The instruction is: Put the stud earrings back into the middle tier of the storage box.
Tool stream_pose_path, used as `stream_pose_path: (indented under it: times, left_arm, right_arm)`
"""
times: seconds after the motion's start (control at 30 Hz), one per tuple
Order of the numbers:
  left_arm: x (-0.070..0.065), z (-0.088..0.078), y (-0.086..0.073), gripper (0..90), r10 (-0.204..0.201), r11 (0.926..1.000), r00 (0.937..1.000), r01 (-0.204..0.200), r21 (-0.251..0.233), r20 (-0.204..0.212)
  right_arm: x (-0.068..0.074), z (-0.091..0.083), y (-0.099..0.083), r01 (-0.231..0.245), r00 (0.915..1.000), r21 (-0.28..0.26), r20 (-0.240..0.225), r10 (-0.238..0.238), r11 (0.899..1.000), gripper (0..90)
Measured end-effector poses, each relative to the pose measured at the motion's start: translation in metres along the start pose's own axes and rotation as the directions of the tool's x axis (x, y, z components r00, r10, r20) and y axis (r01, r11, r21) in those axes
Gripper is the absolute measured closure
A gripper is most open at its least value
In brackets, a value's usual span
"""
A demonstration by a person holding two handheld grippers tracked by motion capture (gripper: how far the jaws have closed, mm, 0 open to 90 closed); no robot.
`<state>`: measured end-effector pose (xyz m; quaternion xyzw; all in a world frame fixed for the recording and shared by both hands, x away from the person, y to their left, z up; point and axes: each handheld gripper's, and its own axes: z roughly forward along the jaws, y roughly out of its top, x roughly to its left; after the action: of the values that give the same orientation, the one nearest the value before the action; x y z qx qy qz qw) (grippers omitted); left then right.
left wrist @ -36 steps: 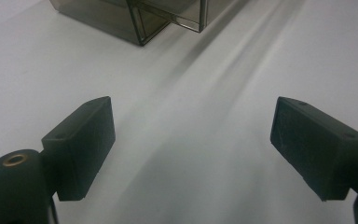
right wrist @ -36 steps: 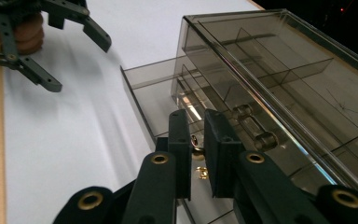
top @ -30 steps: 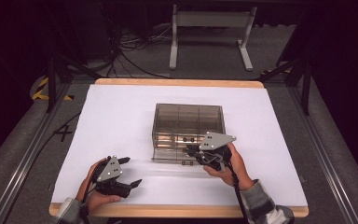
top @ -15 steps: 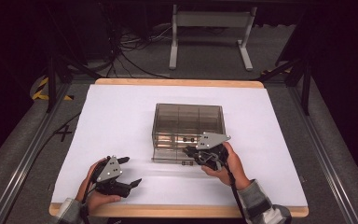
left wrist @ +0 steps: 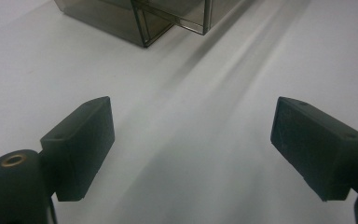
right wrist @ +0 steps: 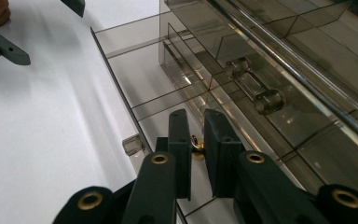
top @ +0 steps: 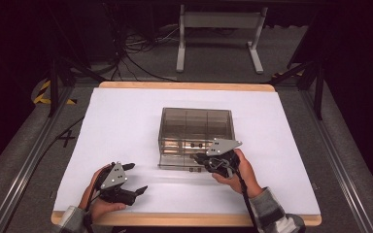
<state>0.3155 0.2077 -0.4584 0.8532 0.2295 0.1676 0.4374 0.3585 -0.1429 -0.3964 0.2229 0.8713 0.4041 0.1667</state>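
Note:
A smoky clear drawer box (top: 195,121) stands mid-table, its bottom drawer (top: 175,164) pulled out toward me. My right gripper (top: 197,158) reaches over that drawer from the right. Its jaws stand almost together in the right gripper view (right wrist: 193,114), with a small brass-coloured piece (right wrist: 196,145) pinched between them above a drawer compartment (right wrist: 168,126). The drawer above it (right wrist: 279,74) is pushed in and has two clear knobs (right wrist: 269,101). My left gripper (top: 136,177) rests near the table's front left, open, with bare white tabletop between its pads (left wrist: 81,140).
The white tabletop (top: 126,121) runs wide on both sides of the box. A wooden edge (top: 184,86) borders the far side, with a metal stand (top: 218,29) and cables on the floor beyond. The left gripper's jaw (right wrist: 4,49) shows far off.

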Motion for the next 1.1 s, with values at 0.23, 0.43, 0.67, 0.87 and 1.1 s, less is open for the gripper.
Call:
stream_pose_path:
  times: [0.23,0.43,0.67,0.87,1.1]
  left_arm:
    - [0.000,0.000,0.000,14.0,0.004,1.0000,1.0000,-0.004,0.001,0.003]
    - [0.000,0.000,0.000,14.0,0.005,1.0000,1.0000,-0.005,-0.001,0.001]
    - [0.000,0.000,0.000,14.8,-0.005,1.0000,1.0000,0.005,-0.005,-0.003]
    - [0.000,-0.002,0.001,22.8,-0.011,0.9999,0.9999,0.011,-0.009,-0.012]
    - [-0.001,-0.002,0.001,27.4,-0.008,1.0000,1.0000,0.008,-0.003,-0.001]
  right_arm:
    - [-0.001,0.006,0.000,0.011,0.9999,0.025,0.001,-0.011,1.000,82.0]
    - [-0.001,0.006,0.000,0.001,0.9999,0.023,0.015,-0.001,1.000,77.8]
    - [-0.004,-0.006,0.000,-0.010,0.9992,-0.014,0.040,0.011,1.000,75.2]
    - [-0.007,-0.017,-0.001,-0.013,0.9988,-0.039,0.046,0.015,0.999,75.3]
    - [-0.013,-0.037,-0.005,-0.013,0.9967,-0.070,0.079,0.018,0.997,74.9]
